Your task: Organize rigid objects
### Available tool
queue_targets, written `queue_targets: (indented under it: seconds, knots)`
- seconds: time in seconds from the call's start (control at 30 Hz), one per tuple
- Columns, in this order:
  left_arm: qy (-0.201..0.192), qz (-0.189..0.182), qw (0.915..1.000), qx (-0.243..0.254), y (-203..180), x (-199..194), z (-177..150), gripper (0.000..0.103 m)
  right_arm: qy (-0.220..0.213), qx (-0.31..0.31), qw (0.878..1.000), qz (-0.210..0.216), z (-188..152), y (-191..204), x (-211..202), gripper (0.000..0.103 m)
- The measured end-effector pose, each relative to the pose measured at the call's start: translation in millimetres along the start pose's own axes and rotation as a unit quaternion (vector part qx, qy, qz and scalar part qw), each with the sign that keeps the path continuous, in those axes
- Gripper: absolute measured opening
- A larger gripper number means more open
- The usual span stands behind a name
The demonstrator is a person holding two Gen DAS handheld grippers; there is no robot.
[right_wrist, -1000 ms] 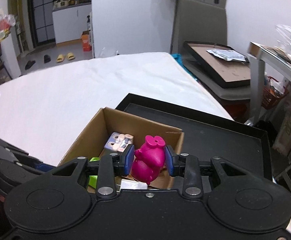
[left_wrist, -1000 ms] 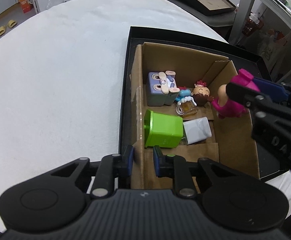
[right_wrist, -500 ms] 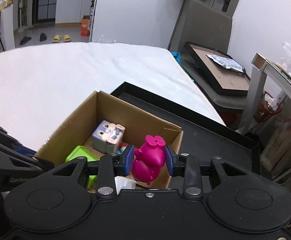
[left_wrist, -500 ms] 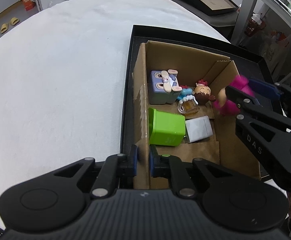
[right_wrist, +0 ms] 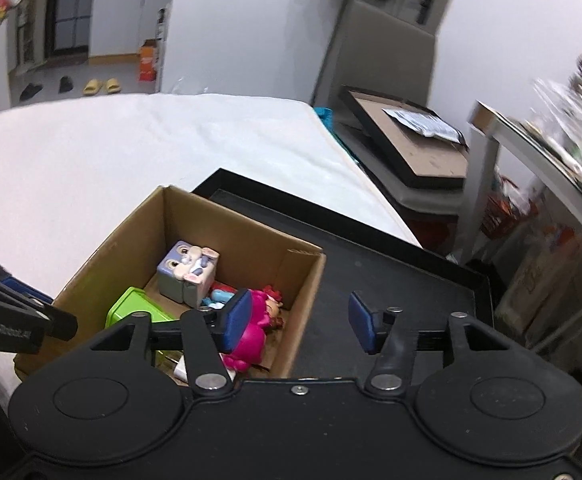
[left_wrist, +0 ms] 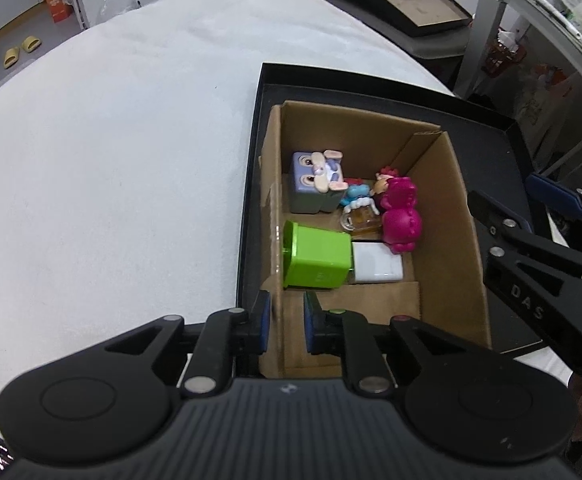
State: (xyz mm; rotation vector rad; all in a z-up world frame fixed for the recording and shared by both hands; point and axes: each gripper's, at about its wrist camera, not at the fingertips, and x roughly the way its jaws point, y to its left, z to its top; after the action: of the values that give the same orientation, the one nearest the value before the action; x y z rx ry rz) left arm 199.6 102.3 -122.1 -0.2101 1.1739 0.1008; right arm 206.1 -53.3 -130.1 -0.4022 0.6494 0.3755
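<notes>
Pink figure (left_wrist: 401, 220) lies inside the cardboard box (left_wrist: 463, 240); right tongs (right_wrist: 299, 322), spread and empty, should lift straight clear, while left tongs (left_wrist: 285, 322) pinch the box wall.

Right gripper (right_wrist: 299, 322) spread wide, empty, low in frame. Magenta figurine (right_wrist: 251, 338) lying in cardboard box (right_wrist: 309, 276) at lower left, beside green bin (right_wrist: 131, 308) and grey rabbit cube (right_wrist: 187, 270). Black tray (right_wrist: 391, 280) beneath.
</notes>
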Motion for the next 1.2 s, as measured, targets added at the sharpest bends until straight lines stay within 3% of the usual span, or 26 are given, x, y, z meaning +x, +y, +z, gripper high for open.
queue_targets:
  seconds: [0.23,0.47,0.6,0.73,1.0,1.2]
  knots:
    - [-0.016,-0.004,0.9999,0.004,0.1,-24.6,-2.5,0.024,0.000,0.052,0.999,0.015,-0.7,-17.5,-21.9,0.061]
    - [-0.044,-0.010,0.9990,-0.005,7.3,-55.2,-7.2,0.043,-0.007,0.087,0.996,0.015,5.5,-22.5,-46.6,0.070]
    - [-0.059,-0.014,0.9981,0.005,3.5,-70.3,-11.8,0.051,-0.008,0.110,0.994,0.011,4.5,-25.2,-61.4,0.077]
    - [-0.072,-0.028,0.9970,0.008,2.2,-85.9,-17.6,0.058,-0.006,0.154,0.988,0.007,0.3,-32.0,-78.1,0.093]
    - [-0.099,-0.035,0.9945,0.006,8.2,-113.7,-34.2,0.076,-0.014,0.214,0.976,0.023,-7.4,-41.3,-115.3,0.103]
    - [-0.119,-0.032,0.9924,0.003,13.5,-132.9,-46.7,0.081,-0.024,0.232,0.972,0.021,-15.1,-43.4,-140.4,0.103]
